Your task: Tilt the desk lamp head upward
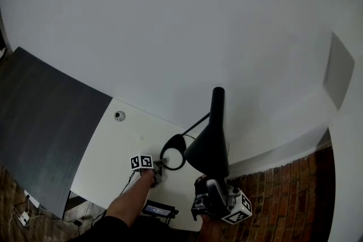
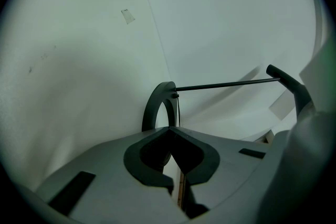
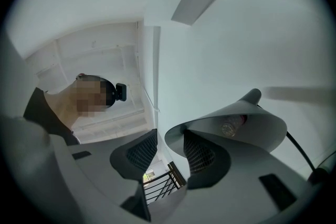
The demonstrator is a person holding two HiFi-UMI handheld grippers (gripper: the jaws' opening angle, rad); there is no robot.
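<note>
Desk lamp (image 1: 218,103) on the white desk (image 1: 113,144), and the ring base (image 2: 151,108) is our marker, lying flat on the desktop. The black cone shade (image 3: 252,122) hangs above and to the right of that ring base. Its narrow neck points up and away, and its wide mouth faces down toward the person. A thin rod (image 2: 226,84) runs from the ring base's rim across to the lamp's neck.

The left gripper (image 2: 169,130) sits at the near edge of the ring base with its jaws fully together and no gap between the tips. The ring rises just beyond them. Pinching the ring's edge or just resting against it? Can't tell from here.

The right gripper (image 3: 170,137) is to the right of the ring base, under the shade and angled upward. Its jaws stand apart and clamp nothing. The shade's rim reaches into the gap, lying over the jaw on the shade's side, while the other jaw is clear of it. The bulb (image 3: 231,126) shows inside the shade. A small round fitting (image 1: 119,116) sits on the desk, well to the left of the ring base.
</note>
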